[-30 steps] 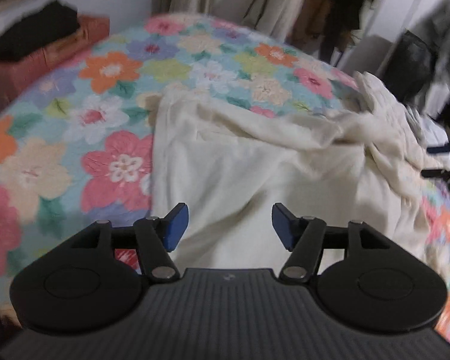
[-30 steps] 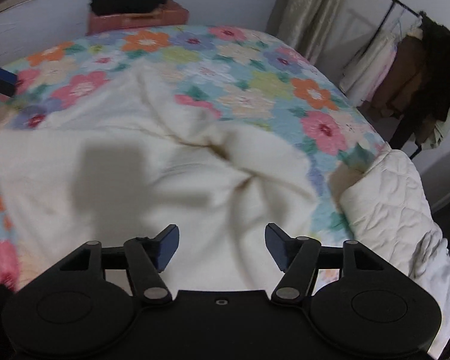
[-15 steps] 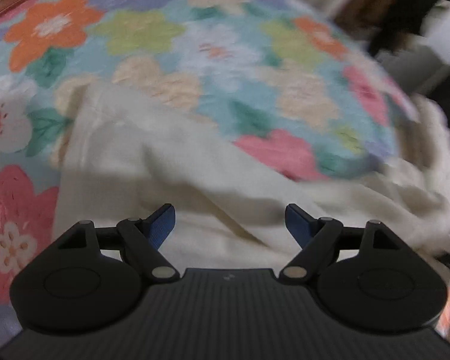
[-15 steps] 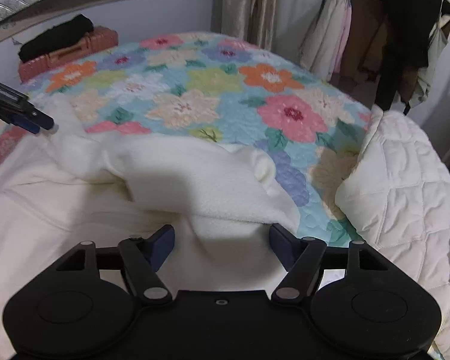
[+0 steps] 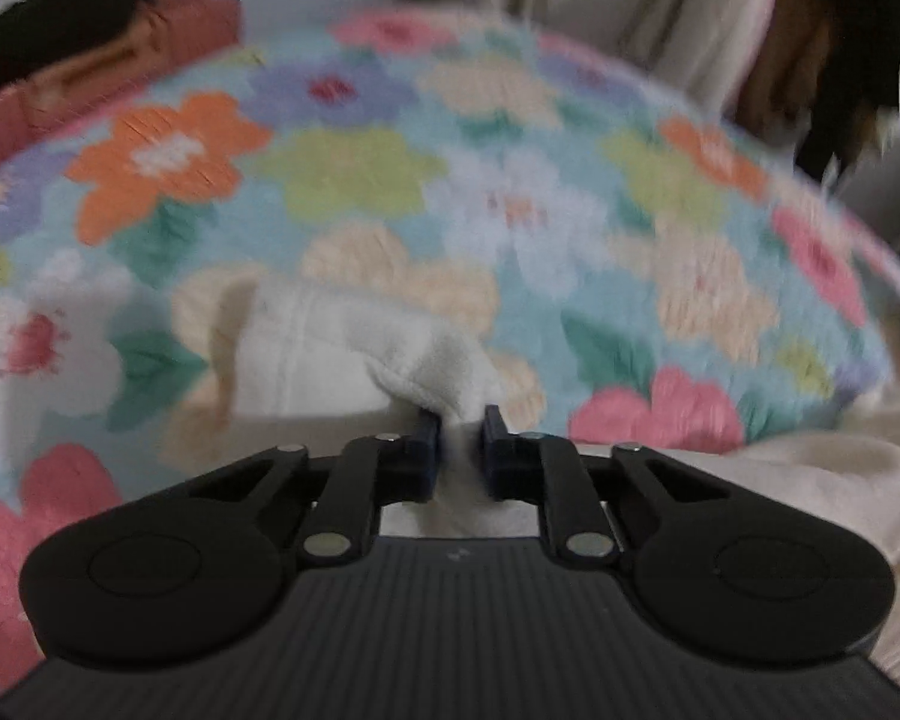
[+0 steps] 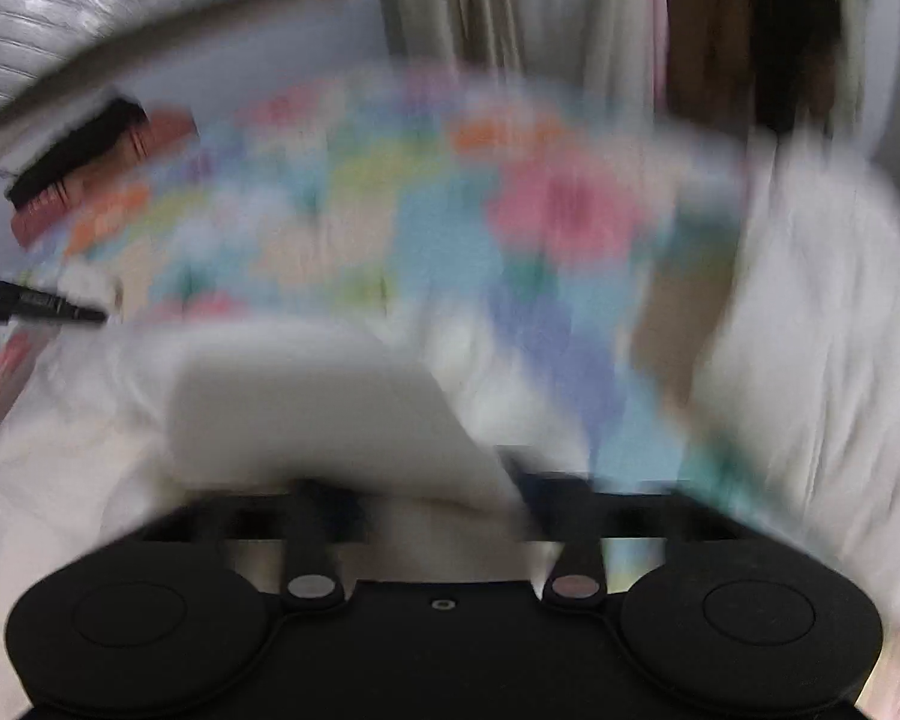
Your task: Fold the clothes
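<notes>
A cream garment lies on a bed with a floral cover. My left gripper is shut on a bunched edge of the garment, which sticks up between the blue pads. In the right wrist view the picture is badly blurred. The cream garment lies over and between the fingers of my right gripper; the fingers stand apart, and whether they grip the cloth is unclear. The left gripper's tip shows at the left edge of that view.
A white quilted blanket lies at the right side of the bed. A reddish box with dark cloth on it stands at the back left. Hanging clothes and curtains are behind the bed.
My left gripper has closed on the garment's edge; it was open before. My right gripper has moved forward fast into the garment, and its view has blurred.
</notes>
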A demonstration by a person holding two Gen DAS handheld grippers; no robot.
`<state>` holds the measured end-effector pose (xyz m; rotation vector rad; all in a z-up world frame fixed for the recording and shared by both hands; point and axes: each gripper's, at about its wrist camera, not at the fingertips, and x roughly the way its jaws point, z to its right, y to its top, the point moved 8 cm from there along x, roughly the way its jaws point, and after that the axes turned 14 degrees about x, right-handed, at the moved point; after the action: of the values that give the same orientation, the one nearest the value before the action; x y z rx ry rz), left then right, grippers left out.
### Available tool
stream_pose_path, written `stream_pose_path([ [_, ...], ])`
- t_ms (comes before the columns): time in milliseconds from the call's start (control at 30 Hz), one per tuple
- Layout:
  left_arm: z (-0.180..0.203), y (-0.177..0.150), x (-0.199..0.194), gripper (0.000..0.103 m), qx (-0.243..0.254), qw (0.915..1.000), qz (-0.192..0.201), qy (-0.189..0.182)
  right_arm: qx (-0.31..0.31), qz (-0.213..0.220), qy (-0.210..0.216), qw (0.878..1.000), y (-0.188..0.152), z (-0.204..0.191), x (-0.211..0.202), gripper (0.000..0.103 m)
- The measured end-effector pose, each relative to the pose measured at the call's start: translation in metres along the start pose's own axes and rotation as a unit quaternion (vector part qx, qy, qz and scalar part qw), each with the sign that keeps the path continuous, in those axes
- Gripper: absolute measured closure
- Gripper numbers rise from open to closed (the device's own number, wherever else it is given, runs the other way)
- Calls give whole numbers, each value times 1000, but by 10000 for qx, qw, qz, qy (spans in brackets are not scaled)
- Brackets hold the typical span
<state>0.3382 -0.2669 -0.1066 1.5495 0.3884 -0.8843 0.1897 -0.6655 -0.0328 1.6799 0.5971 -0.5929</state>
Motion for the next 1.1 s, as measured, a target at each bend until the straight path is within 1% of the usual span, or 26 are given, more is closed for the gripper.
stream_pose_path([
  [33,-5,5,-11,91,59,9996,221,143,-184,383,-53,9991,7,-5,-5,81],
  [133,-17,25,-47,92,173,9950,858,478,-425,750,-148,9962,31,-19,-12,83],
  [200,-30,39,-69,93,11,9909,1214,589,-755,1136,-242,9904,53,-34,-24,84],
  [267,-46,55,-93,94,-152,9840,1589,798,-887,1635,-240,9823,83,-47,-42,84],
  [333,-58,68,-113,95,-174,9753,1921,1080,-951,2137,-111,9722,110,-63,-61,85],
  [367,-63,73,-119,95,-228,9727,1996,1160,-1046,2287,-67,9679,122,-72,-65,85],
  [400,-70,75,-120,95,-298,9730,1972,1161,-1149,2421,-27,9634,134,-82,-68,85],
  [467,-83,75,-110,95,-444,9764,1753,1183,-1460,2603,-37,9544,156,-103,-64,85],
  [533,-93,72,-94,95,-416,9791,1480,1329,-1550,2512,22,9554,180,-122,-43,84],
  [600,-105,62,-72,95,-431,9830,1118,1395,-1473,2019,69,9682,192,-134,-9,83],
  [633,-112,56,-61,95,-467,9848,920,1398,-1427,1757,92,9740,197,-139,9,75],
  [667,-118,49,-50,95,-503,9862,722,1401,-1340,1381,26,9813,192,-137,28,70],
  [700,-125,43,-39,94,-539,9872,524,1404,-1245,986,-53,9873,185,-134,47,49],
  [733,-132,35,-29,94,-626,9880,319,1376,-1148,589,-132,9916,178,-131,65,35],
  [767,-139,26,-22,94,-784,9883,144,1299,-1048,191,-210,9941,171,-127,83,34],
  [800,-142,19,-20,94,-863,9886,84,1232,-974,-40,-378,9945,158,-118,95,33],
  [833,-144,13,-21,93,-873,9892,108,1170,-902,-247,-560,9940,144,-107,106,33],
  [867,-146,10,-22,92,-841,9900,131,1126,-793,-385,-647,9940,130,-95,114,33],
  [933,-146,10,-21,91,-626,9918,166,1104,-551,-622,-632,9945,106,-75,121,31],
  [967,-146,11,-19,91,-535,9923,179,1099,-396,-659,-628,9951,95,-62,121,30],
  [1033,-146,16,-15,91,-418,9928,188,1110,-20,-770,-495,9958,82,-44,118,21],
  [1100,-147,23,-11,91,-293,9926,210,1160,435,-885,-298,9947,71,-28,114,20],
])
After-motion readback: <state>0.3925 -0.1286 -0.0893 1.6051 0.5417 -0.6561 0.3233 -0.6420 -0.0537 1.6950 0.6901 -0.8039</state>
